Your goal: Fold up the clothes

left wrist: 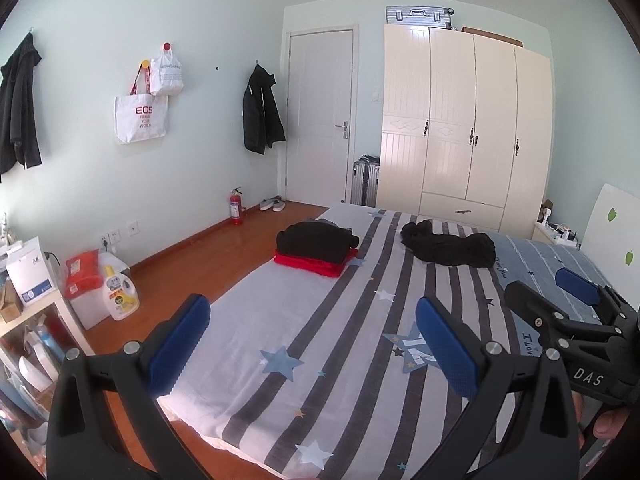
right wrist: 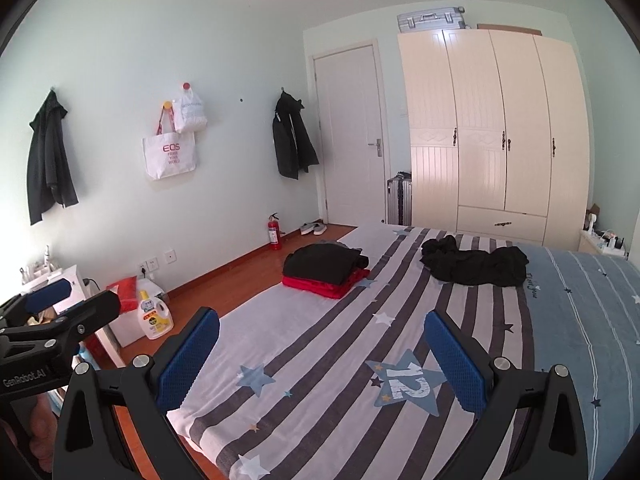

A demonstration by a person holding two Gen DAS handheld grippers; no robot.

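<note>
Clothes lie in two places on the bed (left wrist: 320,340): a folded stack (left wrist: 318,249) of a black garment on a red one sits near the bed's left edge toward the far end, and a crumpled black garment (left wrist: 450,247) lies loose to its right, well apart from the stack. The bed wears a sheet of grey and white stripes with printed stars, turning blue on the right.

Wooden floor (left wrist: 192,264) runs along the bed's left side. On the far wall stand a white door (left wrist: 320,116) and a cream wardrobe (left wrist: 464,120) with a suitcase (left wrist: 418,14) on top. On the left wall hang two dark jackets and two white bags (left wrist: 141,116). A red fire extinguisher (left wrist: 236,206) stands by the wall, and a detergent bottle (left wrist: 120,294) sits on the floor at the near left beside a low shelf.

Nothing lies between the claws and the clothes but bare sheet.

Left claw (left wrist: 312,344) hangs over the near end of the bed, spread wide and holding nothing. Right claw (right wrist: 322,358) is beside it, likewise spread wide, with nothing between its blue pads (right wrist: 454,364).
</note>
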